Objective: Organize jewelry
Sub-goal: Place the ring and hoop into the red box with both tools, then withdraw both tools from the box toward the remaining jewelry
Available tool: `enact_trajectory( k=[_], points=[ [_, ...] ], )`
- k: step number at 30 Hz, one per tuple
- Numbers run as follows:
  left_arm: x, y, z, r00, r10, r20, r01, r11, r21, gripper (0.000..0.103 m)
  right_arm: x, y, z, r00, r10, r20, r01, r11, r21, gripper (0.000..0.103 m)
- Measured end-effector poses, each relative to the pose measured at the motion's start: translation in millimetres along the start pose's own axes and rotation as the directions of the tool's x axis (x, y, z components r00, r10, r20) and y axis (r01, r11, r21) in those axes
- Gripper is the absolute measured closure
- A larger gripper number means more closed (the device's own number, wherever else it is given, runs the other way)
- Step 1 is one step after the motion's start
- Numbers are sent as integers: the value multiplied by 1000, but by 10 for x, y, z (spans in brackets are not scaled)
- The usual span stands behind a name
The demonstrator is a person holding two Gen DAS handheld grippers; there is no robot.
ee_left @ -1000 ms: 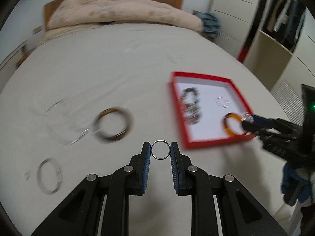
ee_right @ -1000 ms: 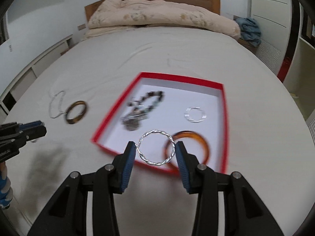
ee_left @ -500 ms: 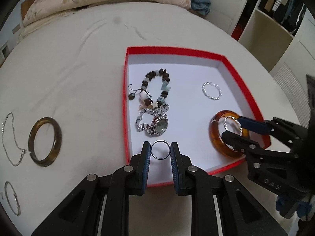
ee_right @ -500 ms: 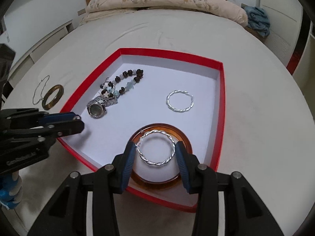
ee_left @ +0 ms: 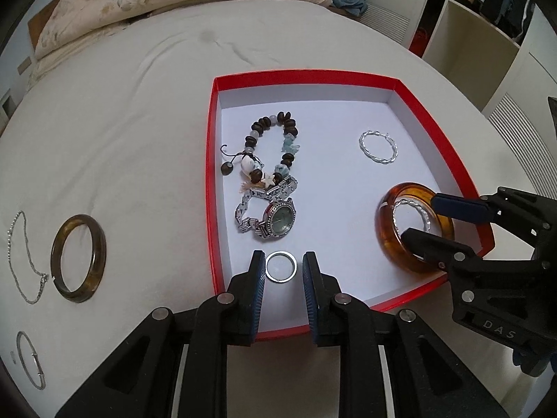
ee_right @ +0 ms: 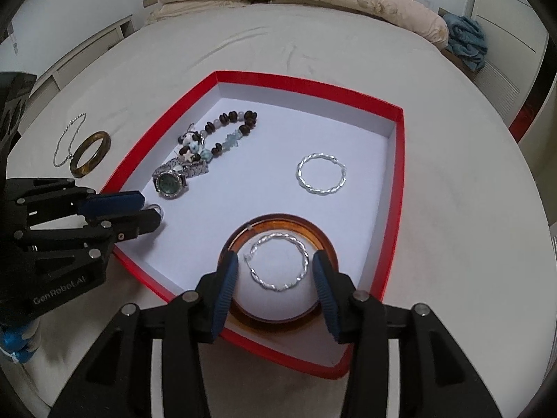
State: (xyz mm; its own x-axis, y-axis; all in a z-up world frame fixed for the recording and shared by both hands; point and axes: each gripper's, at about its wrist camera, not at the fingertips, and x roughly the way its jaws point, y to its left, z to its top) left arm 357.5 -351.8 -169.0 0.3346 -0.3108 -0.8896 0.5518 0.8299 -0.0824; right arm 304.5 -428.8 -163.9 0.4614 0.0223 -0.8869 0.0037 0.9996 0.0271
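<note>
Jaws of both grippers have just been opening inside the red box (ee_left: 463, 160): left gripper (ee_left: 281, 269) loosely brackets a plain ring (ee_left: 281, 266), right gripper (ee_right: 275, 269) a released twisted silver hoop (ee_right: 278, 262) lying within the amber bangle (ee_right: 278, 224).

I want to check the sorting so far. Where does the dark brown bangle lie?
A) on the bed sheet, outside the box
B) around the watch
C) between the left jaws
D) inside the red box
A: the dark brown bangle lies on the sheet beside a thin chain, left of the red box.
</note>
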Motion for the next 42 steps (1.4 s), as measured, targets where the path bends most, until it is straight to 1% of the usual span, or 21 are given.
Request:
enact_trajectory(
  k=[3, 5, 7, 11, 14, 16, 18, 20, 26, 31, 33, 36, 39, 42],
  points=[
    [-55, 18, -5, 1000, -2, 9, 3, 1000, -7, 78, -27, 1, -1, 1000, -14, -15, 14, 1000, 0, 59],
    [-129, 31, -20, 1000, -9, 26, 9, 1000, -16, 78, -88, -17, -8, 1000, -17, -10, 17, 1000, 14, 58],
    [-223, 49, -43, 999, 0, 48, 1, 1000, -20, 78, -182, -34, -29, 1000, -30, 2, 30, 999, 28, 58],
    [-529, 170, -113, 996, -7, 93, 13, 998, -62, 78, -443, -50, -75, 998, -41, 40, 38, 997, 74, 58],
    [-795, 277, -226, 993, 5, 120, 5, 997, -80, 78, -663, 15, -119, 997, -45, 69, 39, 995, 89, 58],
    [-987, 385, -344, 993, 20, 120, -9, 996, -91, 74, -838, 122, -153, 995, -34, 94, 26, 996, 89, 58],
    [-1183, 509, -492, 991, 45, 126, -32, 994, -105, 68, -995, 259, -183, 993, -17, 114, 7, 996, 86, 58],
    [-1387, 665, -657, 988, 78, 135, -62, 991, -121, 67, -1127, 421, -209, 991, 1, 131, -12, 997, 81, 58],
    [-1870, 1179, -1165, 974, 166, 152, -139, 975, -173, 66, -1452, 1083, -307, 983, 73, 167, -78, 997, 25, 58],
    [-2282, 1645, -1610, 956, 245, 165, -206, 953, -222, 66, -1632, 1691, -353, 976, 123, 178, -118, 992, -38, 58],
    [-2415, 1827, -1784, 947, 272, 169, -226, 941, -250, 66, -1670, 1884, -373, 974, 140, 179, -132, 990, -57, 58],
    [-2577, 2133, -2025, 940, 297, 166, -240, 925, -296, 66, -1709, 2171, -380, 970, 165, 181, -153, 985, -78, 59],
    [-2651, 2402, -2200, 935, 318, 155, -253, 907, -336, 66, -1673, 2434, -363, 968, 183, 171, -169, 981, -94, 59],
    [-2648, 2681, -2328, 935, 322, 149, -247, 893, -377, 66, -1573, 2690, -309, 968, 199, 153, -182, 976, -115, 59]
  ],
)
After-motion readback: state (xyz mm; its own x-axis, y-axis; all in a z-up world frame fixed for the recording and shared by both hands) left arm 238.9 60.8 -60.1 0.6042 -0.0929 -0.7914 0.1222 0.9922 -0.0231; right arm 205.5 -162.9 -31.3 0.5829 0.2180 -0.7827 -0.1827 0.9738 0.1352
